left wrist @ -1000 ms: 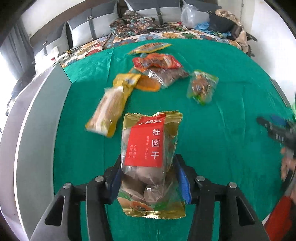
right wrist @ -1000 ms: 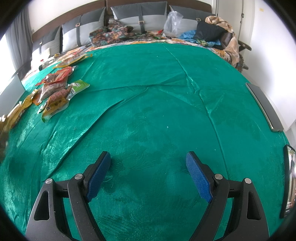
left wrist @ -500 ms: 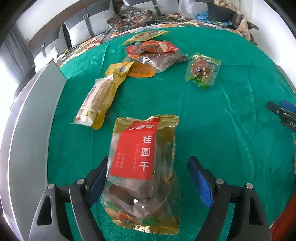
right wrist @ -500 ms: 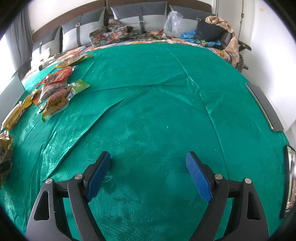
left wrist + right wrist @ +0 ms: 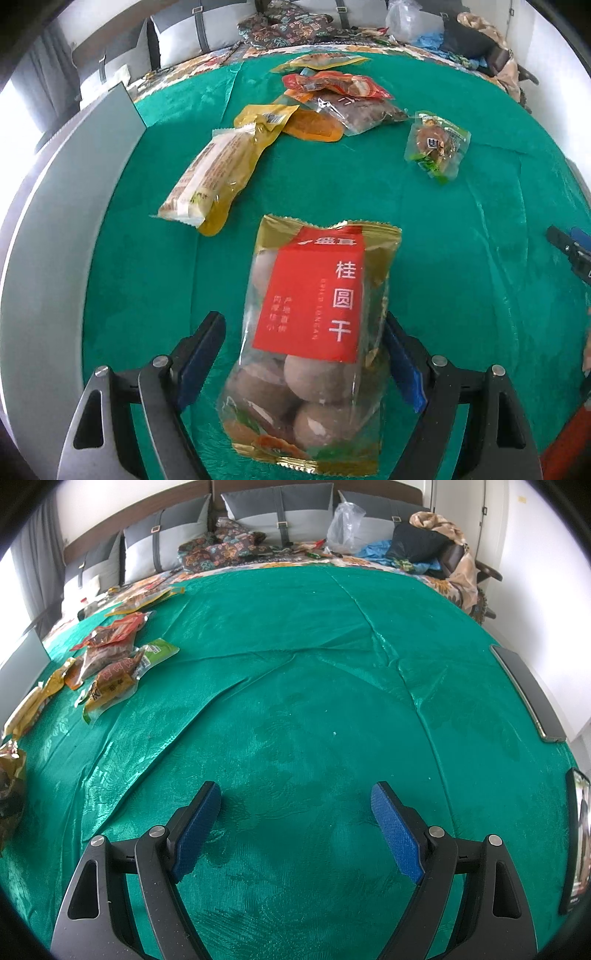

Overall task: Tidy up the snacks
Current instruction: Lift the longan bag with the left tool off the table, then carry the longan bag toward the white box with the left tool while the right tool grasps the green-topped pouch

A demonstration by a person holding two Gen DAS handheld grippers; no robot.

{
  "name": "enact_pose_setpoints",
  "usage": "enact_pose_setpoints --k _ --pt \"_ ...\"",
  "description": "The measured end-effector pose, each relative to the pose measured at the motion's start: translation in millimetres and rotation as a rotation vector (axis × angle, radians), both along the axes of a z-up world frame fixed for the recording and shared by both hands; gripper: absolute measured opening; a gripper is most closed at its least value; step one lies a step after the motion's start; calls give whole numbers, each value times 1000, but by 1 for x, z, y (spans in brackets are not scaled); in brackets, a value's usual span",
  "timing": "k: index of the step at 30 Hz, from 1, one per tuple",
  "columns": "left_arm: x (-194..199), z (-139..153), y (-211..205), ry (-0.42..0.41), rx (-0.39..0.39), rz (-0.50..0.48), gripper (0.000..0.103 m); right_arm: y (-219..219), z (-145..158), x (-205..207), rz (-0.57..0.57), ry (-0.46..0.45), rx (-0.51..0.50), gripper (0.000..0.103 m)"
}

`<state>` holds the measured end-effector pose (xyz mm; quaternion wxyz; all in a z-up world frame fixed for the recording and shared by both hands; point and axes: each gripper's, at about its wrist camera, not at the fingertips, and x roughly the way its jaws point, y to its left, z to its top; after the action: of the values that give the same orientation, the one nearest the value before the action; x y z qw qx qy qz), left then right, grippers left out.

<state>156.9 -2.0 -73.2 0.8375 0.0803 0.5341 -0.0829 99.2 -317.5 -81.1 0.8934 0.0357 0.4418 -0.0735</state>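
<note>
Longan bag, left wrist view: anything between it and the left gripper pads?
Nothing visible. The longan bag lies on the green cloth inside the open left gripper; jaws have just been opening, a gap shows at the left pad, the right pad is partly hidden behind the bag's edge.

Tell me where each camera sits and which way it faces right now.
Left wrist: on the left gripper, angled down at the dried longan bag lying between its open fingers.
Right wrist: on the right gripper, angled down over bare green cloth, fingers open and empty.
Shared: the cloth and the green-edged snack packet.
</note>
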Motion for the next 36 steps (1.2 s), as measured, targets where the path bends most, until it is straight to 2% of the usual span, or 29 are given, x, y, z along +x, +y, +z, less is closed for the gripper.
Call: enact_pose_setpoints --k 1,5,6,16,31,34,36 --pt "0 0 1 -1 -11 2 82 0 0 0 0 0 0 86" --pt "-2 6 4 -23 -45 -3 57 1 0 0 0 0 0 86" --pt "-3 7 4 -28 -47 -5 56 1 0 0 0 0 0 86" --pt "-16 43 18 -102 -127 13 54 1 0 0 0 0 0 86" --pt "-40 89 75 -181 -213 127 55 -1 1 0 1 -6 11 86" --pt "-45 97 89 -203 -218 143 55 -3 6 0 -22 -19 82 85" --pt "-48 100 97 -209 -225 155 55 3 18 8 -40 -21 199 85"
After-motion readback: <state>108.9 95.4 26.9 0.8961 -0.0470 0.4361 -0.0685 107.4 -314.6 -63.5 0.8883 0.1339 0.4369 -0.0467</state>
